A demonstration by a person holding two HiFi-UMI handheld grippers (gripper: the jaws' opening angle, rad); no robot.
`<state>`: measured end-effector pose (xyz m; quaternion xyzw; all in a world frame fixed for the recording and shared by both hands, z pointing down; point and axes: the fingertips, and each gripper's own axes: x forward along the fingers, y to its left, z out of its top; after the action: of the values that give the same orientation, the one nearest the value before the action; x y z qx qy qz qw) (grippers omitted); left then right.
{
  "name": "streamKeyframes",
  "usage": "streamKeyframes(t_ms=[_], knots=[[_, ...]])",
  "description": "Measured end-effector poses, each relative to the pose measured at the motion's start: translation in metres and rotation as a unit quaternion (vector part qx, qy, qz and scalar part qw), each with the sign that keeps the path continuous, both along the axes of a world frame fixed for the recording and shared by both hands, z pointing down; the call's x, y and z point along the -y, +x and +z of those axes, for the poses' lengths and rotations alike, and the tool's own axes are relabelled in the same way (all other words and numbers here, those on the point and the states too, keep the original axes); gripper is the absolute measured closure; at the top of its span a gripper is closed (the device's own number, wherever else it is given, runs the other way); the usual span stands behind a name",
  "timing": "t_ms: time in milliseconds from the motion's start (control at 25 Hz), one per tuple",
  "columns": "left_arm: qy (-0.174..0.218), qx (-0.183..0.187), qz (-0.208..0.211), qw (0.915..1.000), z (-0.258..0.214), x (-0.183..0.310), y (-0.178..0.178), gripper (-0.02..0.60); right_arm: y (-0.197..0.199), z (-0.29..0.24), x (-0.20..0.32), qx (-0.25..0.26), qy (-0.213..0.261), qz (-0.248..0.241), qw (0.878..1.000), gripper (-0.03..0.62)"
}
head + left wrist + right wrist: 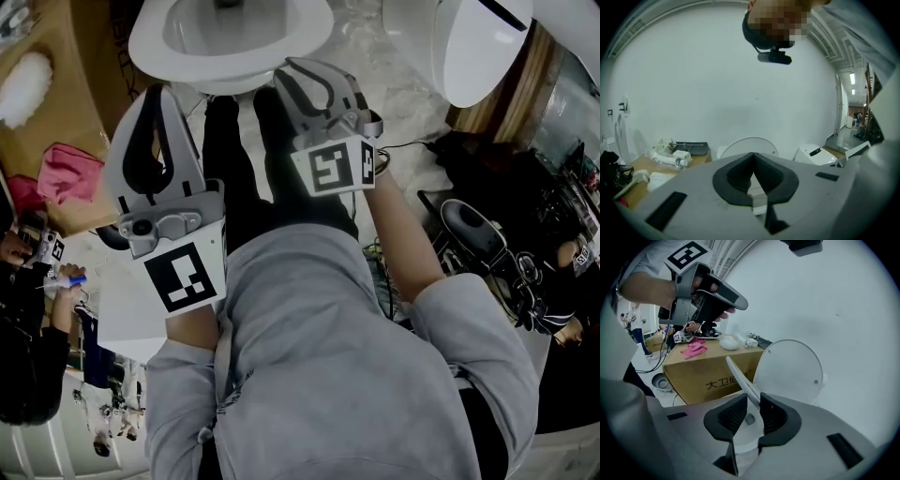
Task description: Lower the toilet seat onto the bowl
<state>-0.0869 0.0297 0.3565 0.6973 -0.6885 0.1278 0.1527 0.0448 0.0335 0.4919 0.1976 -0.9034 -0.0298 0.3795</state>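
The white toilet bowl [230,42] is at the top of the head view, just beyond both grippers. In the right gripper view the thin white toilet seat [738,373] slants up to the left, apart from the upright round lid [790,371]. My right gripper [753,397] is shut on the seat's edge, with a dark pad on each side of it. It reaches the bowl's near right rim as the right gripper [286,67]. My left gripper [167,94] hangs left of the bowl with its tips touching and nothing in it. The left gripper [753,154] faces the lid [747,144].
A cardboard box [708,376] with a pink cloth [696,350] and packaged parts stands left of the toilet. A second white toilet [478,47] is at the upper right. A person [33,309] stands at the left, and cables and gear [497,253] lie on the floor at the right.
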Motion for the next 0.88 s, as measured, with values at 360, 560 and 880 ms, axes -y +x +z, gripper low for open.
streamKeyframes(t_ms=[360,560,880], knots=[[-0.007,0.002,0.003,1.0000,0.010,-0.001,0.004,0.581,0.009,0.016,-0.020,-0.012,-0.008,-0.009,1.000,0.520],[-0.010,-0.001,0.002,0.9999,0.017,-0.002,0.003,0.581,0.013,0.028,-0.035,-0.022,-0.019,-0.017,0.999,0.520],[-0.020,-0.005,0.001,0.9998,0.036,-0.009,0.007,0.581,0.019,0.052,-0.058,-0.033,-0.037,-0.025,0.998,0.523]])
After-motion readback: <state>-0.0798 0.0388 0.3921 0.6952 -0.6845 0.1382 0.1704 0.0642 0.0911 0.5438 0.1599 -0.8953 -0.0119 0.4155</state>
